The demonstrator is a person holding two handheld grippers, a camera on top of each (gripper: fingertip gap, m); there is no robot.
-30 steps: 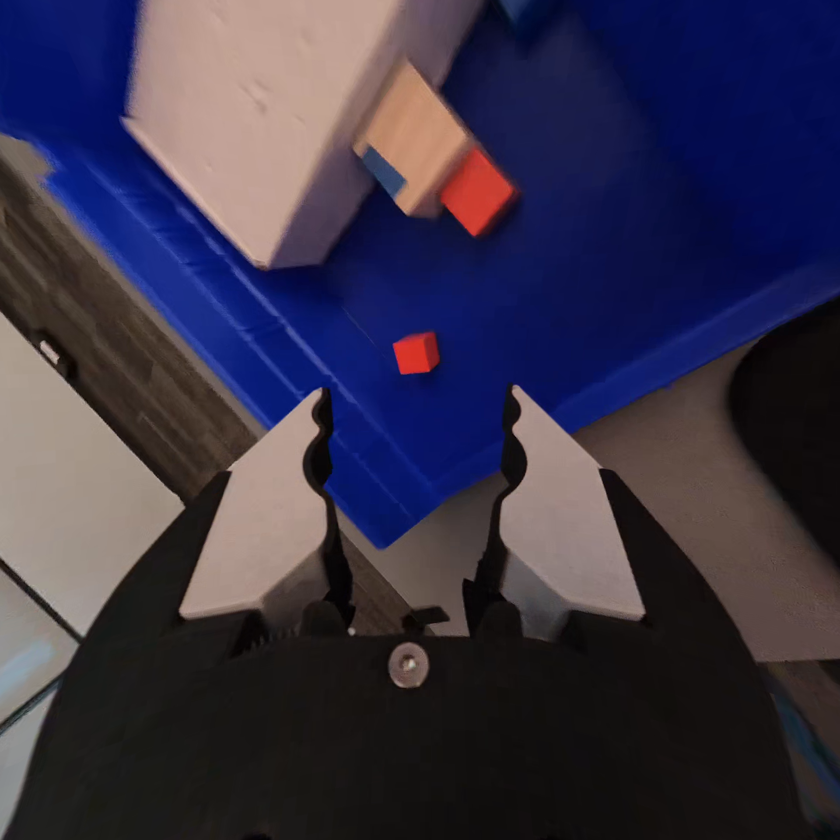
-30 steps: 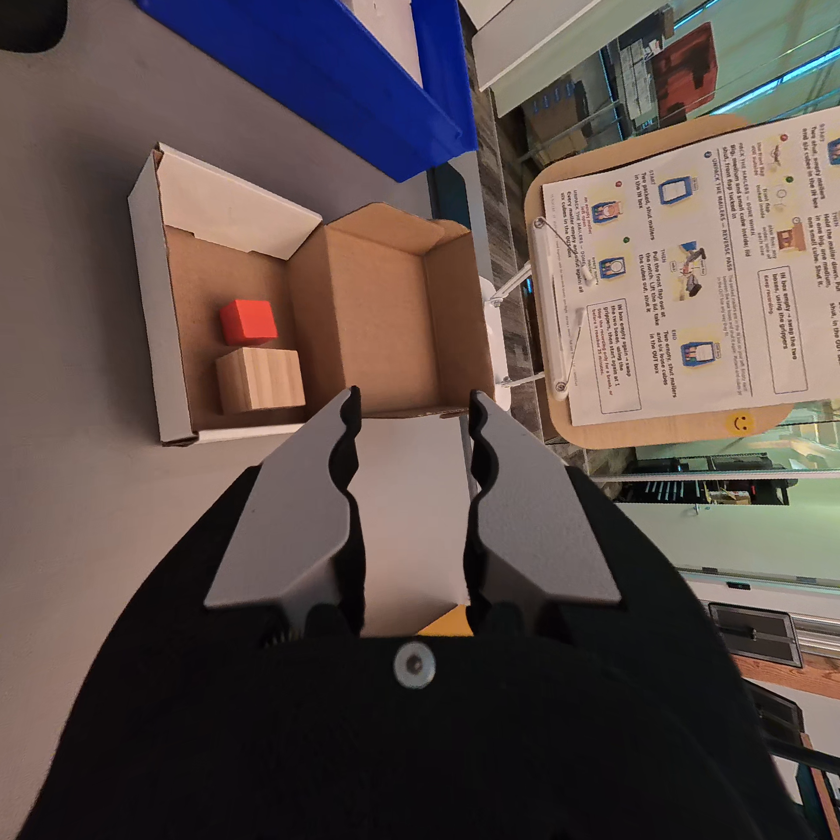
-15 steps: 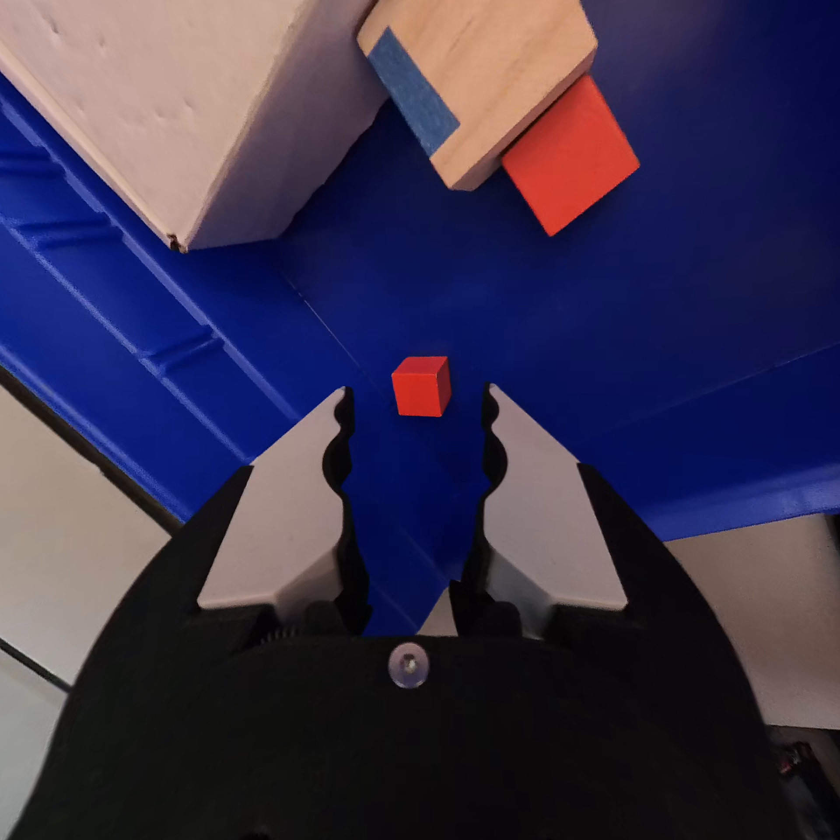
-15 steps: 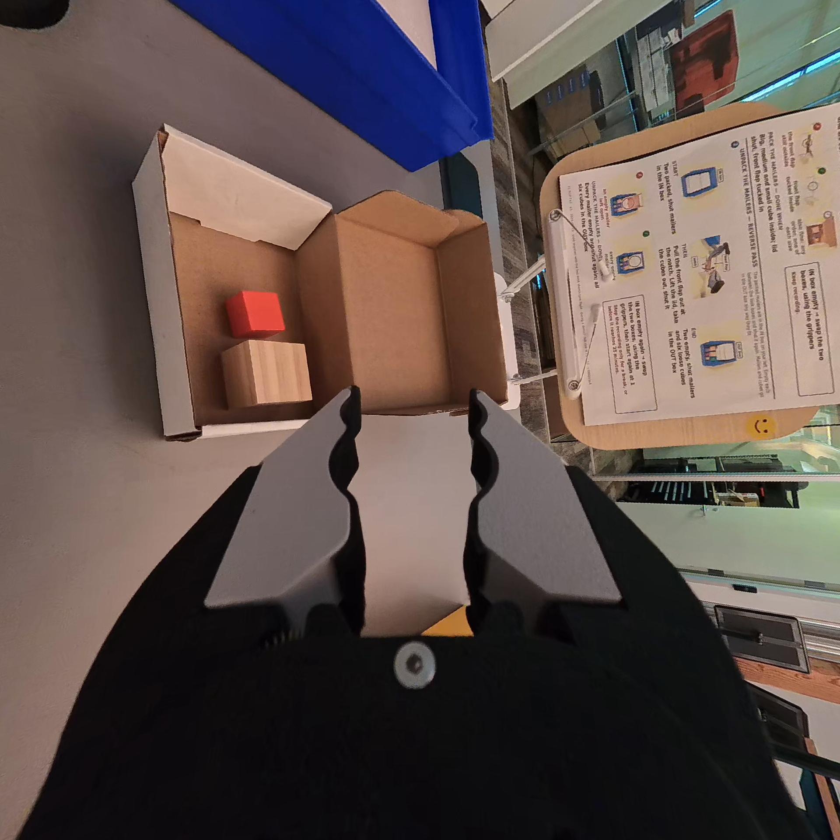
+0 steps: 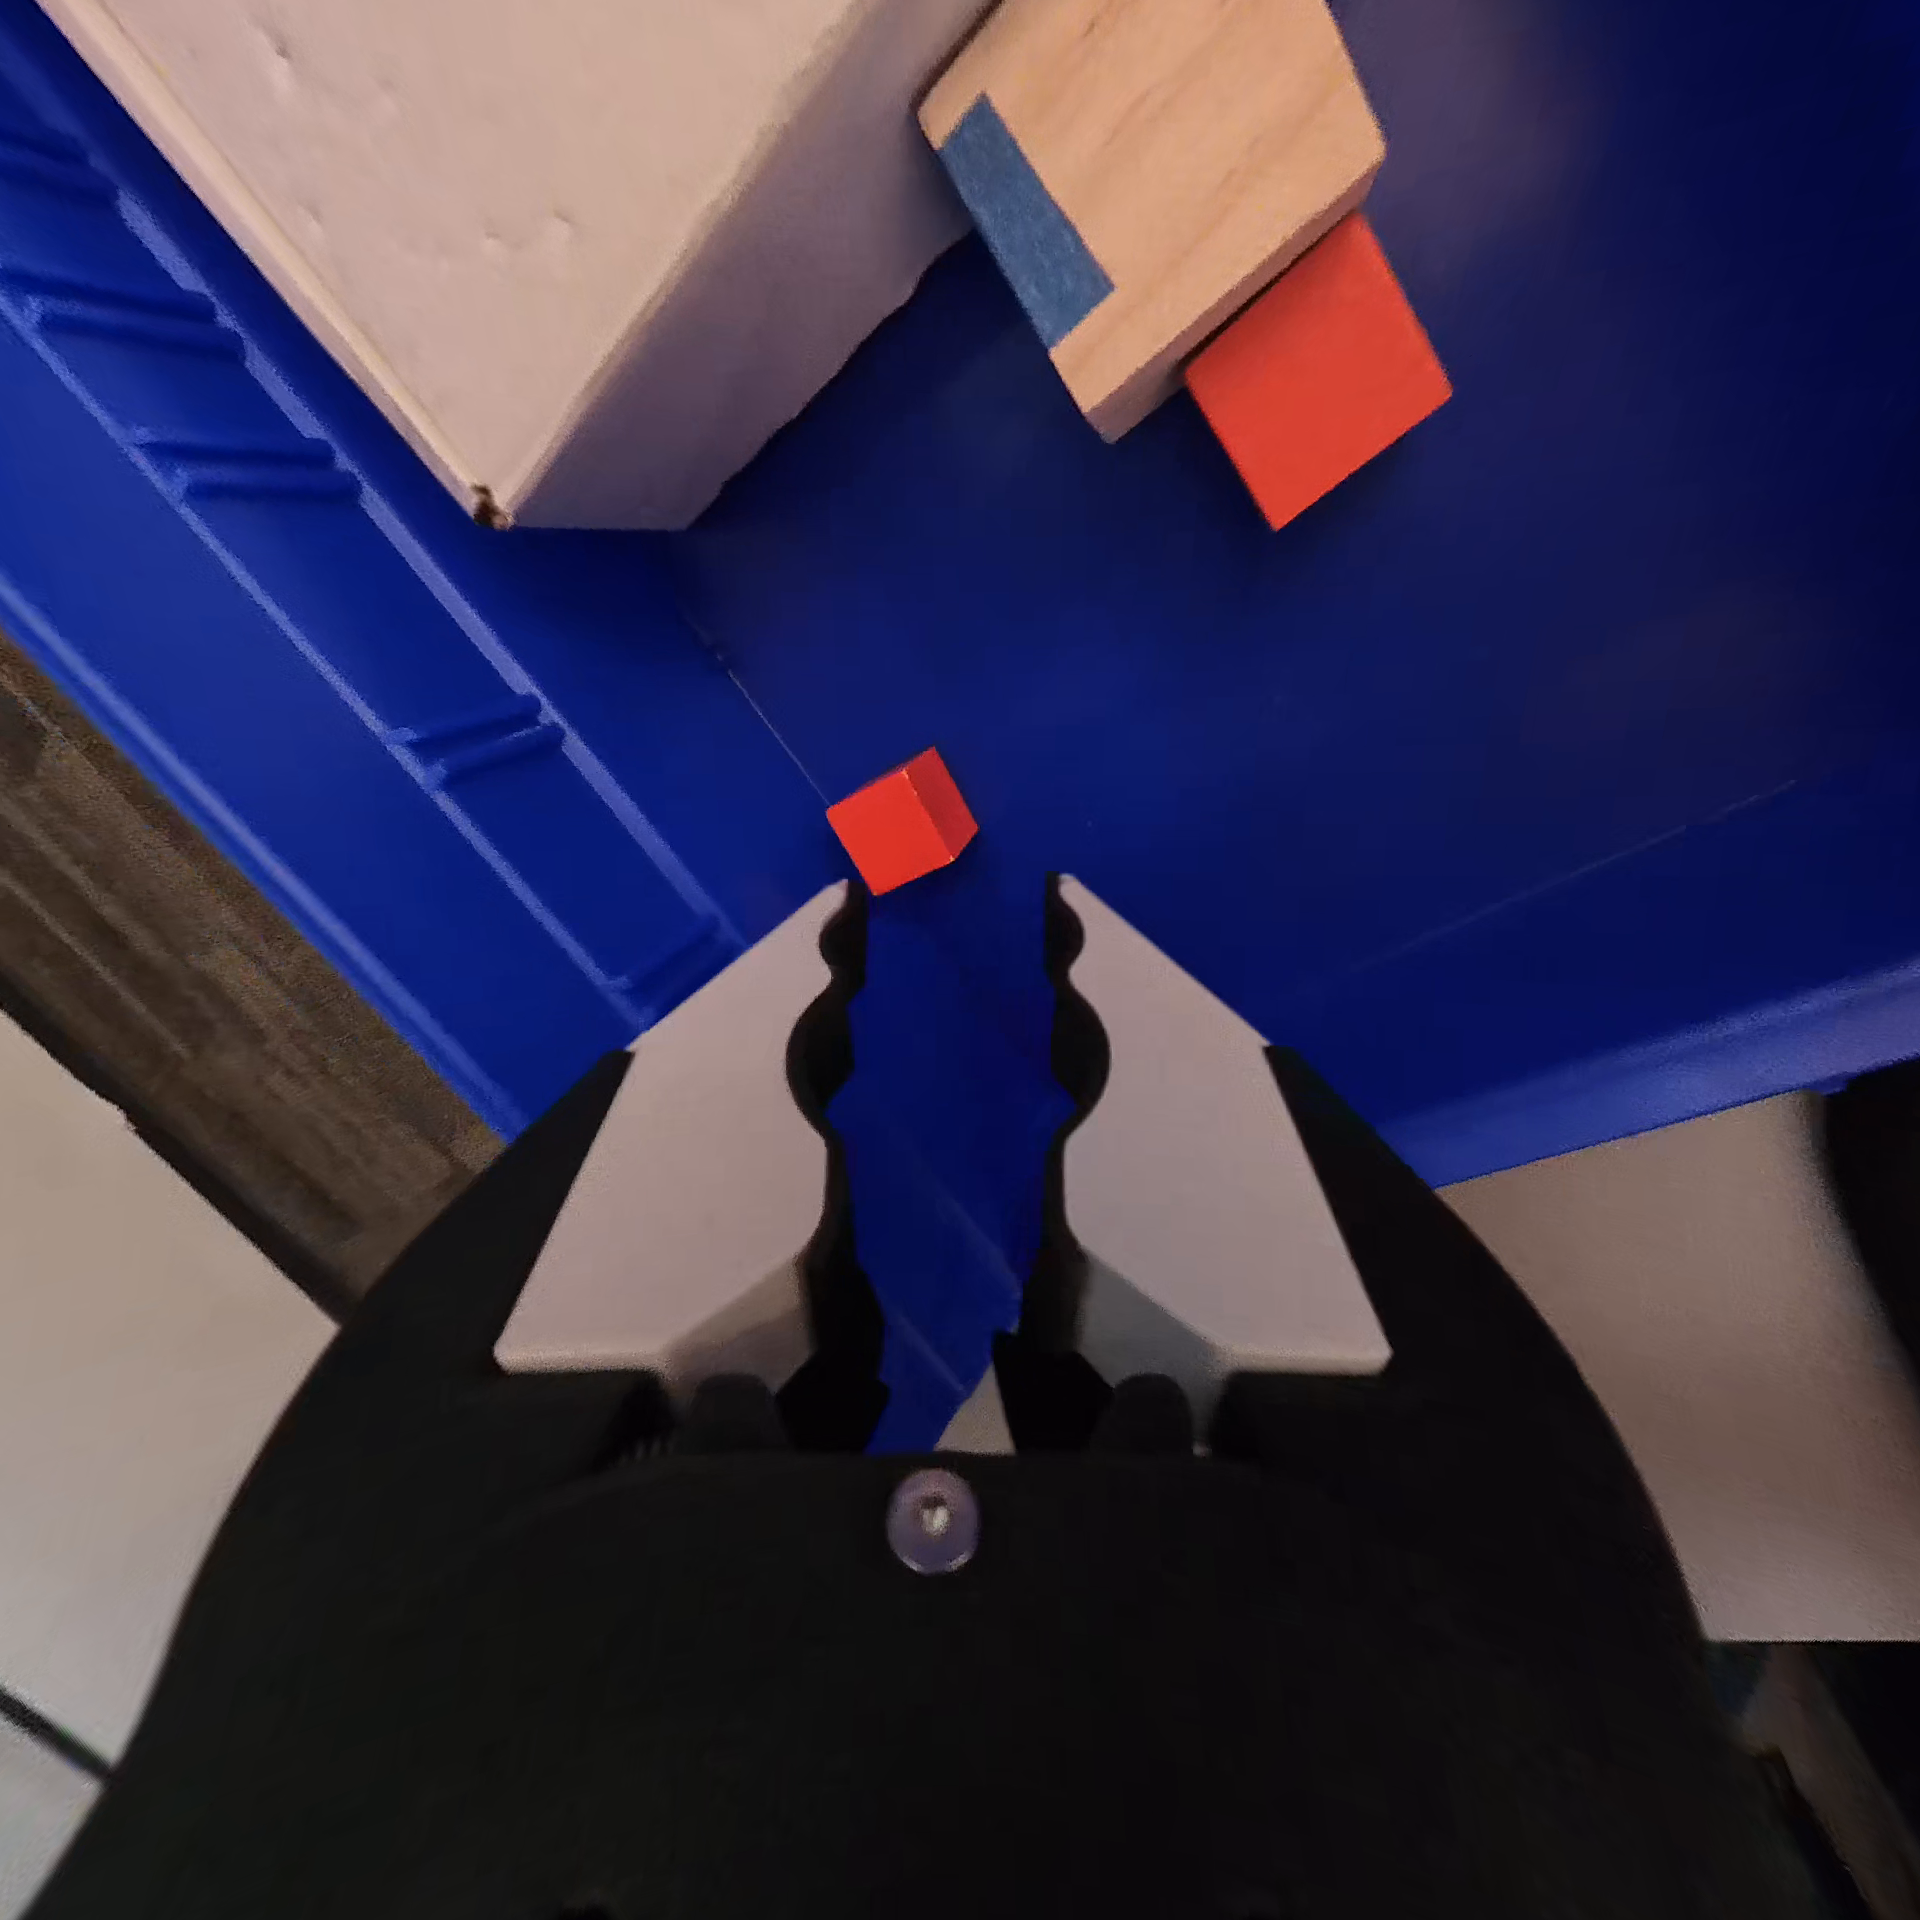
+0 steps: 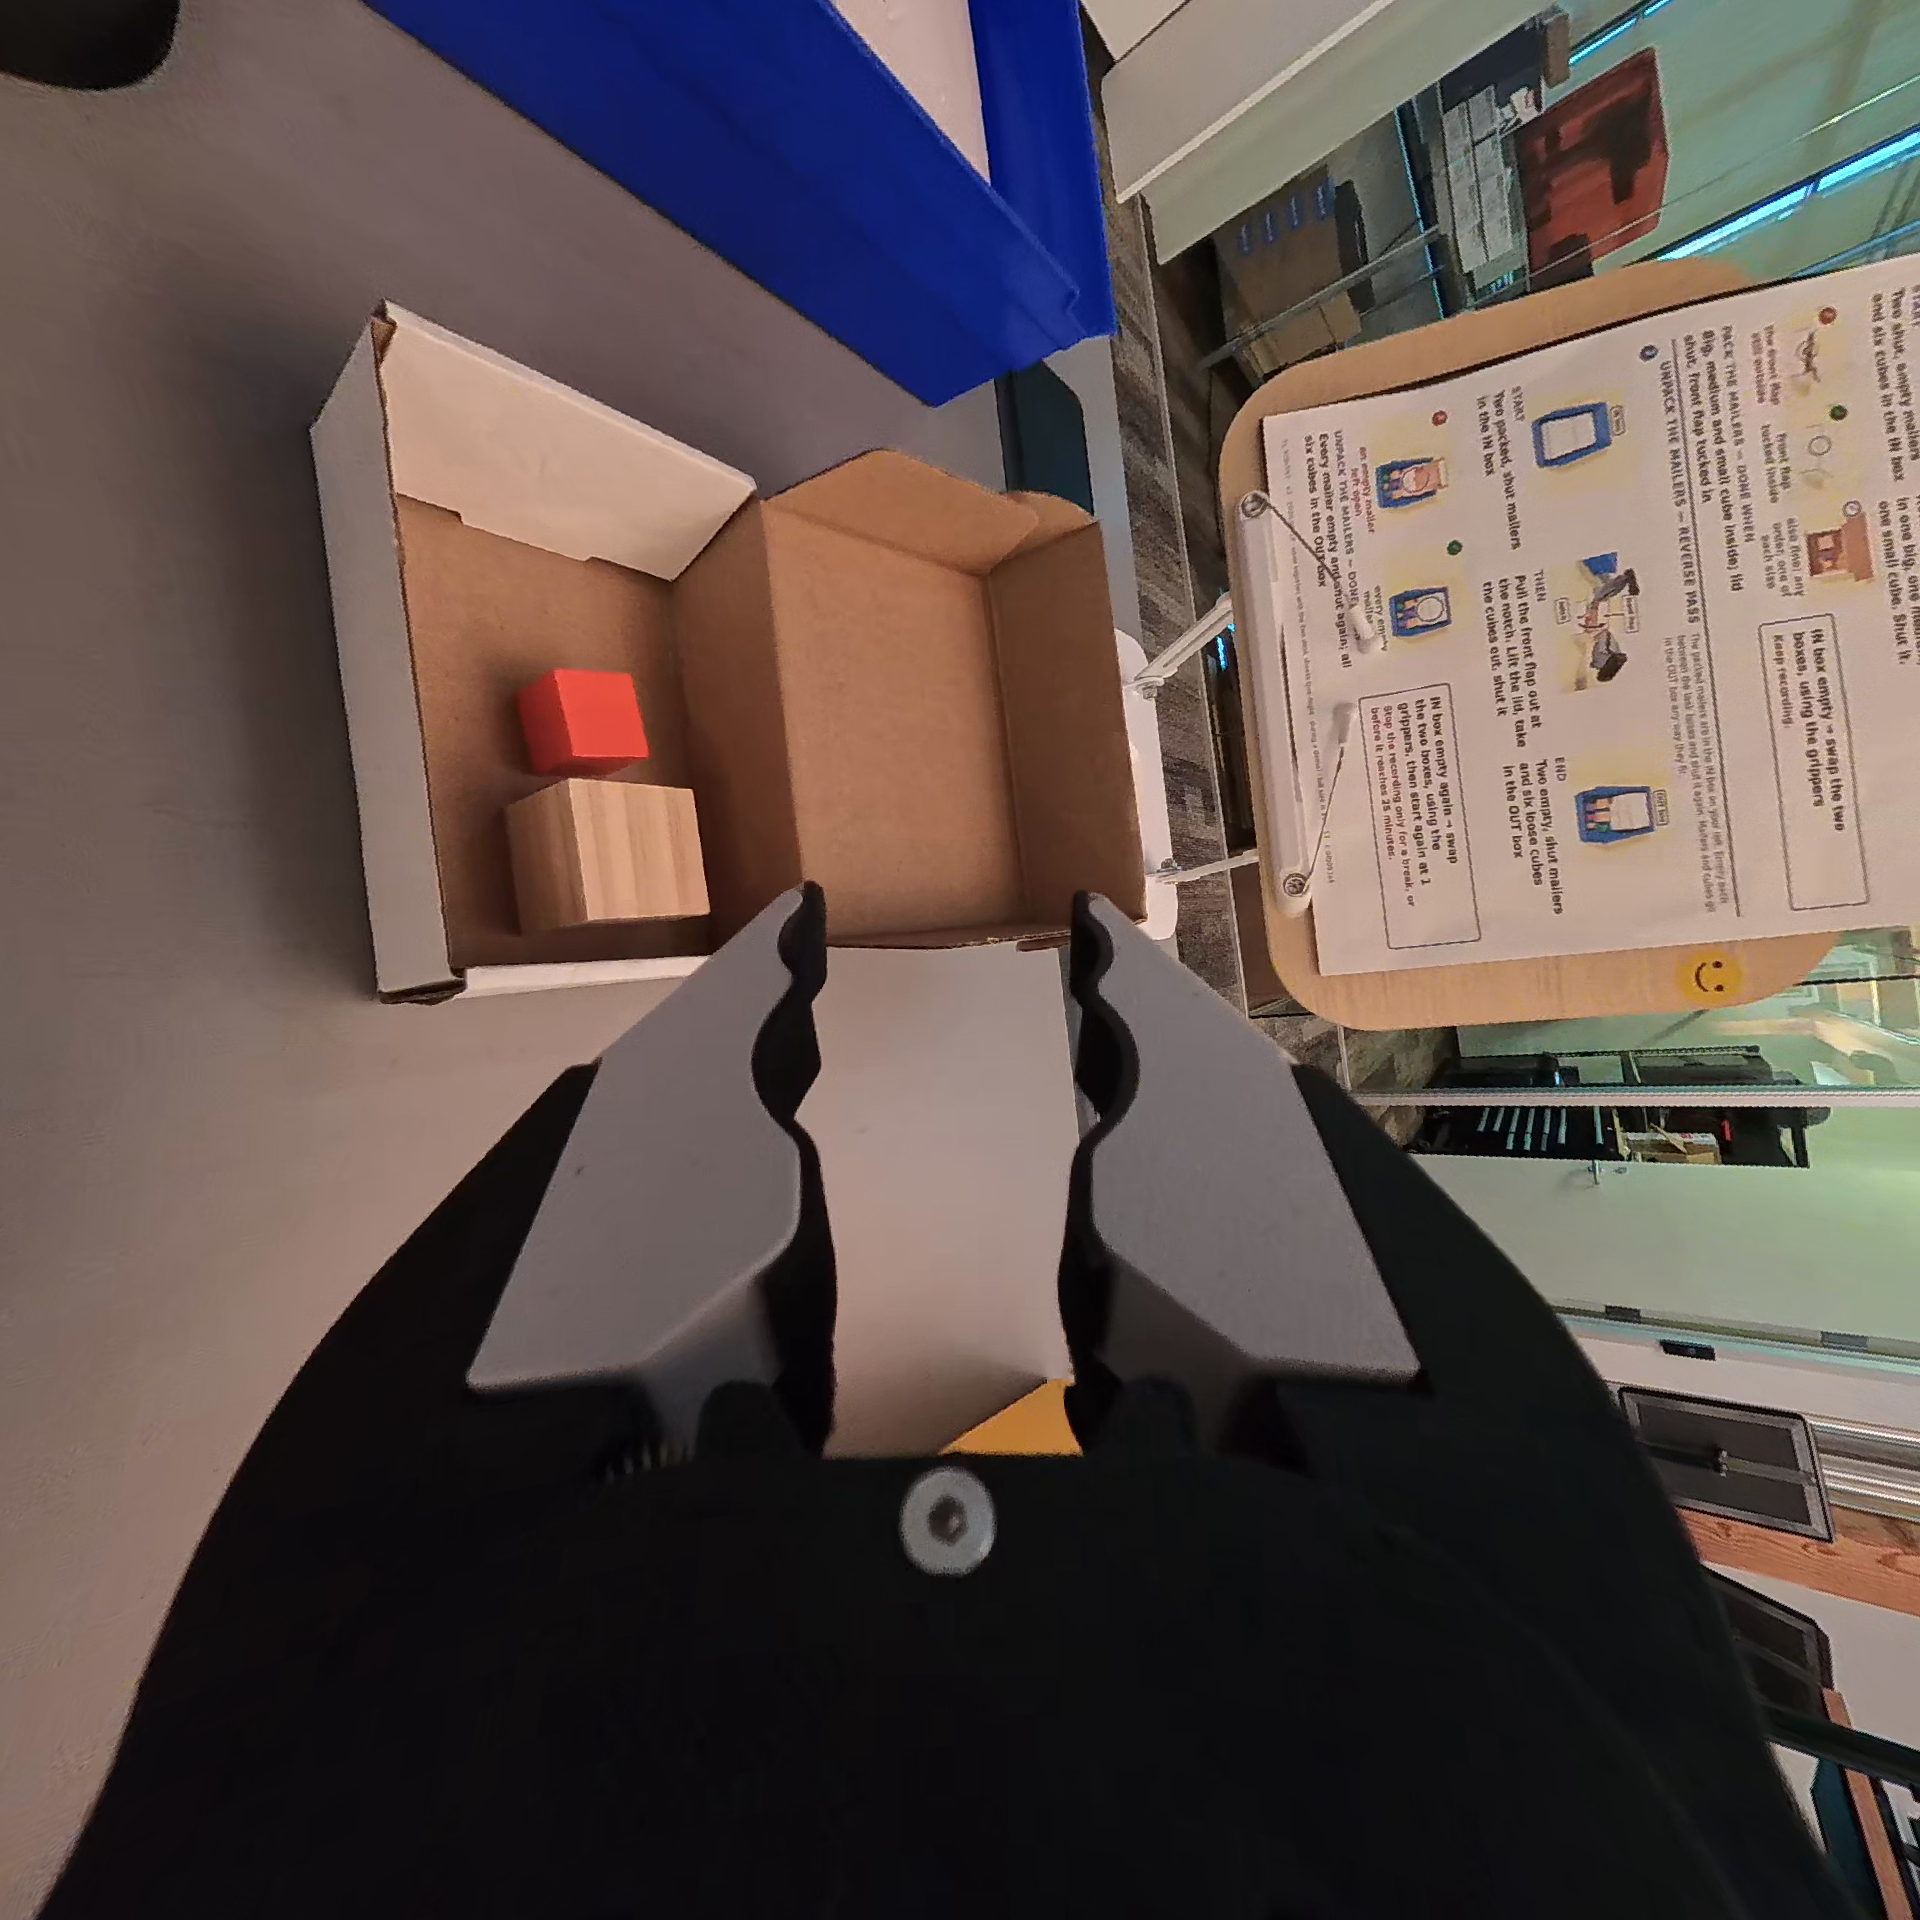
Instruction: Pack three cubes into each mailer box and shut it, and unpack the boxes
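In the left wrist view a small red cube (image 5: 902,821) lies on the floor of the blue bin (image 5: 1351,779), close to its corner. My left gripper (image 5: 951,888) is open and empty, and the cube sits just past its left fingertip (image 5: 831,914), outside the gap. A big wooden cube with blue tape (image 5: 1153,197) and a medium red cube (image 5: 1314,374) lie farther in, beside a shut white mailer box (image 5: 540,208). In the right wrist view an open mailer box (image 6: 358,665) holds a red cube (image 6: 582,720) and a wooden cube (image 6: 608,852). My right gripper (image 6: 945,904) is open and empty, just short of the box's open lid (image 6: 883,707).
The blue bin (image 6: 831,156) stands beyond the open mailer on the grey table (image 6: 208,1091). A wooden board with an instruction sheet (image 6: 1558,644) stands to the right, past the table edge. The bin's ribbed wall (image 5: 364,644) is close on the left gripper's left. Across from one pair of fingers to the other is roughly 45 cm.
My left gripper has moved down into the bin up to the small red cube and its jaws have narrowed. The cube now sits turned and slightly left. My right gripper has barely shifted.
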